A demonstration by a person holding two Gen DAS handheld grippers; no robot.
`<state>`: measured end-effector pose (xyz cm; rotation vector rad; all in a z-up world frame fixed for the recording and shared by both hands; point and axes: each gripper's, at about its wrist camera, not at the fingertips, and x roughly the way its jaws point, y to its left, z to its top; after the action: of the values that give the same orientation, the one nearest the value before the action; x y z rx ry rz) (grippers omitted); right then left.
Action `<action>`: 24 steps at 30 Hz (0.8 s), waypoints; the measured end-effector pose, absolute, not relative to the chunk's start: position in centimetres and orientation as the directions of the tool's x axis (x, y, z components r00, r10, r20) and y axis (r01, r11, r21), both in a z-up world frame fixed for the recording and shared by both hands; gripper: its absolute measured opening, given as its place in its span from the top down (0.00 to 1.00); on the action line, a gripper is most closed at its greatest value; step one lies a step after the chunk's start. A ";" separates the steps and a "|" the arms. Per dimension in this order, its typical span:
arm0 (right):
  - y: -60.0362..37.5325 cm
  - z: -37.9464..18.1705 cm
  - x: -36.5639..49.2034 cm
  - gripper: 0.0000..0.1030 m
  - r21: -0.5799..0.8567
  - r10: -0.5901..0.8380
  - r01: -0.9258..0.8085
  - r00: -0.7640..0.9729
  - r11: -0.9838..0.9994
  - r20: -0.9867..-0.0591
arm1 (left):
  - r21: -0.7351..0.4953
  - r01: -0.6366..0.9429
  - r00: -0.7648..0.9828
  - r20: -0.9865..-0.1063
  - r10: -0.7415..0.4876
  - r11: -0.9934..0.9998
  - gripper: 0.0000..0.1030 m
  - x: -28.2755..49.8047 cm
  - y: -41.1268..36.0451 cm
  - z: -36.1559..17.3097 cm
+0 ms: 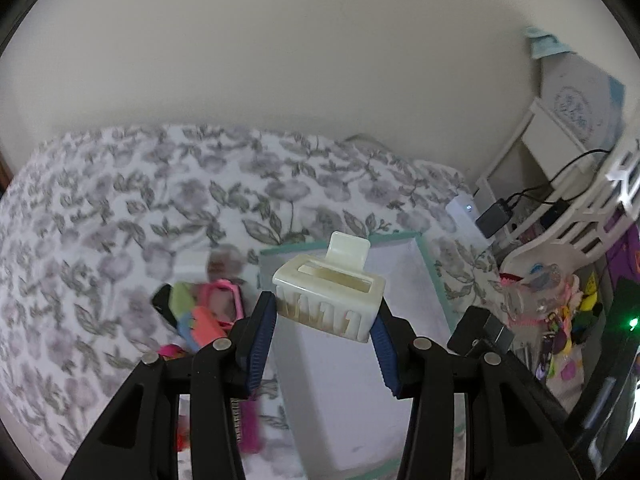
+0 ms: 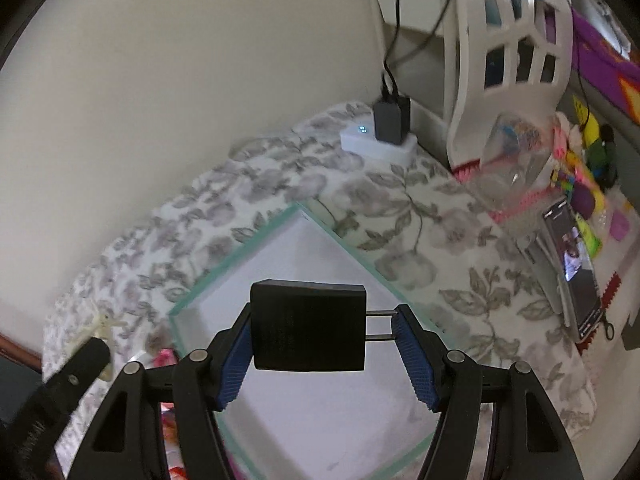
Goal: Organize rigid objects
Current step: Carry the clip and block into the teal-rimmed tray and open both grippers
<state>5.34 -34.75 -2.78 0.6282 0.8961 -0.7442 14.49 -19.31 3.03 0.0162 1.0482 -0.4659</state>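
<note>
Left gripper clamps a cream plastic hair claw clip across its body, above the near end of the box. Right gripper grips a black plug-in charger: one blue pad presses the flat left face, the other bears on the tips of the two metal prongs.

Handling, as judged:
- Claw clip: light, stiff, smooth and probably brittle at the teeth. Grip the solid body, not the teeth or the raised tab.
- Charger: compact, rigid, heavier than the clip. The prong-tip contact looks narrow and may pivot; a hold across two flat faces would be firmer.

A white box with a teal rim lies open beneath both grippers, on a soft floral bedspread. Colourful small items lie left of the box. A plain wall stands at the far side; a white power bank and white shelving stand far right.
</note>
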 end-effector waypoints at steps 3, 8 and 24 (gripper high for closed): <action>-35.7 -5.8 5.6 0.32 0.142 -0.285 0.811 0.356 0.568 -0.890 | -0.194 0.367 0.387 -0.857 -0.339 0.910 0.53 14.9 -20.4 0.9; -37.0 -8.6 5.2 0.32 0.111 -0.266 0.835 0.293 0.538 -0.918 | -0.171 0.364 0.359 -0.881 -0.308 0.916 0.53 15.4 -22.0 -2.5; -36.7 -11.6 4.9 0.32 0.027 -0.263 0.831 0.206 0.555 -0.943 | -0.117 0.395 0.278 -0.930 -0.240 0.911 0.53 15.1 -24.3 -7.9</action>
<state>4.89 -36.72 -11.58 0.6228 1.1126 -0.8344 15.07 -24.25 -7.86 0.1468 1.2178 -0.4281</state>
